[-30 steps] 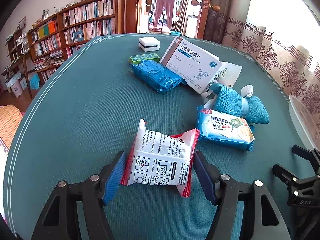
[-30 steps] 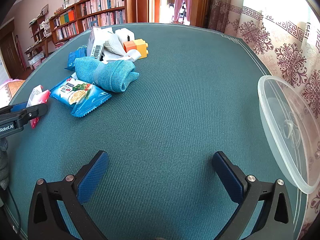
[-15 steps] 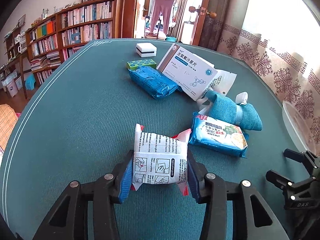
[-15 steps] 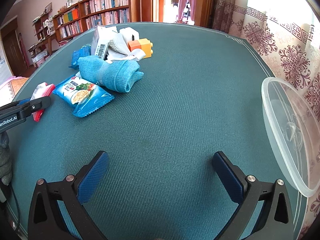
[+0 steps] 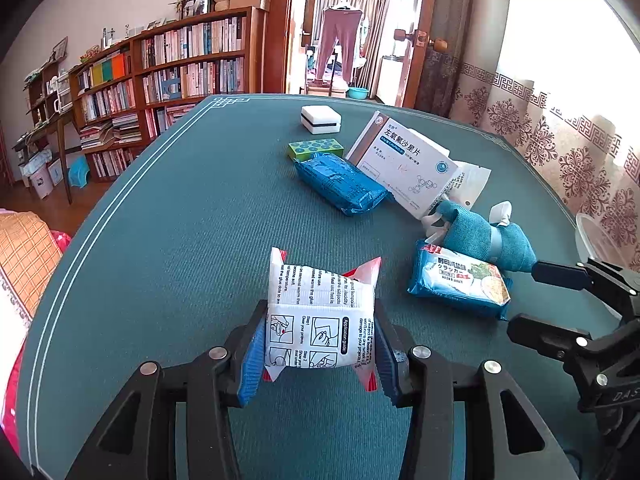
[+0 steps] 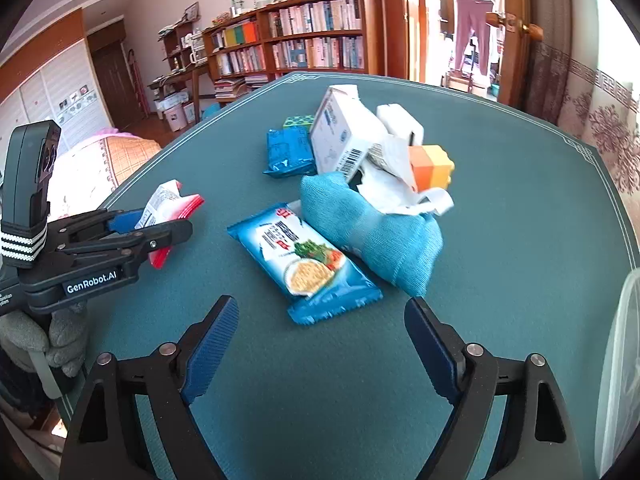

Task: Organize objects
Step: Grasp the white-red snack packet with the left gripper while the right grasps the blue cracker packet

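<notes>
Left hand-held gripper [image 5: 320, 344] clamped on the white sachet [image 5: 318, 316], lifted just off the bench [image 5: 180, 240]; right hand-held gripper [image 6: 320, 340] wide apart, holding nothing, near the cracker pack [image 6: 304, 264]. Judged early: cracker pack, towel roll [image 6: 372, 232], medicine box [image 5: 404, 160] unsorted; clear tub [image 6: 620, 360] at far right apparently holds nothing.

**A lived-in home room**

This is a home. Wooden bookshelves [image 5: 176, 64] packed with books line the far left wall. Through the far doorway [image 5: 344, 40] pink trousers [image 5: 340, 40] hang drying. Patterned curtains [image 5: 560, 128] cover the right side, and a bed with a checked cover [image 6: 120, 156] sits beyond the green-clothed table [image 5: 180, 240].
</notes>
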Motion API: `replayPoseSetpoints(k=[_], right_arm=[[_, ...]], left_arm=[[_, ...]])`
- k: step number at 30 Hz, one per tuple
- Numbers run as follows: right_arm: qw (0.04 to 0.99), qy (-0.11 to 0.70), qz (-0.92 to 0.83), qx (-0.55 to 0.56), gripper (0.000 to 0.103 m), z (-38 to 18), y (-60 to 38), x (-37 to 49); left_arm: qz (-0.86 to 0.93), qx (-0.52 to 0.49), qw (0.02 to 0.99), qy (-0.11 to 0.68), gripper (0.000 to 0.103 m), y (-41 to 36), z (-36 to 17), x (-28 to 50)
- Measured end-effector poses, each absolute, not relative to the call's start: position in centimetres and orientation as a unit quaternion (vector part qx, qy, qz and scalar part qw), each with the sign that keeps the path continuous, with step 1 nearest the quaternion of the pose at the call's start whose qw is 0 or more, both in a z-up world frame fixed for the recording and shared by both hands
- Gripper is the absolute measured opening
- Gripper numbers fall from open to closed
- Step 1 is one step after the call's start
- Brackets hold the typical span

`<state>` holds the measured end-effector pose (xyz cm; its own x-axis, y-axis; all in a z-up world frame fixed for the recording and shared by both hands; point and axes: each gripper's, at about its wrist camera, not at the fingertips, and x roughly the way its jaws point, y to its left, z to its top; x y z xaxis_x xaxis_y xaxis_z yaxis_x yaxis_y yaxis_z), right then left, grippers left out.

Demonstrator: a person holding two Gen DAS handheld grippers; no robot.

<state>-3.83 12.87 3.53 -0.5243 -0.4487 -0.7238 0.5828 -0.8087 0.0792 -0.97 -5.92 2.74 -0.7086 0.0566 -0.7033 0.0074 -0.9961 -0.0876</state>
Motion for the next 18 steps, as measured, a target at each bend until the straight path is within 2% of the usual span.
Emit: replayPoseSetpoints(k=[4,12,18], right_arm=[[0.322,0.112,-0.86,0.379,0.078,3.6,10.8,-5.0],[0.342,0.148,-0.852,0.368,0.077,3.2,8.9,-6.8],[0.358,0.146,-0.832,0.397,0.06,2.0,9.1,-6.4]], left_arm=[[0.924,-0.379,0.011,-0.042,0.05,-6.1,2.7,-0.8],[0.924,-0.38,0.008,-0.048,0.05,-6.5,2.6,-0.9],[0.923,-0.381,0.007,-0.049,0.05,-6.6,2.6,-0.8]])
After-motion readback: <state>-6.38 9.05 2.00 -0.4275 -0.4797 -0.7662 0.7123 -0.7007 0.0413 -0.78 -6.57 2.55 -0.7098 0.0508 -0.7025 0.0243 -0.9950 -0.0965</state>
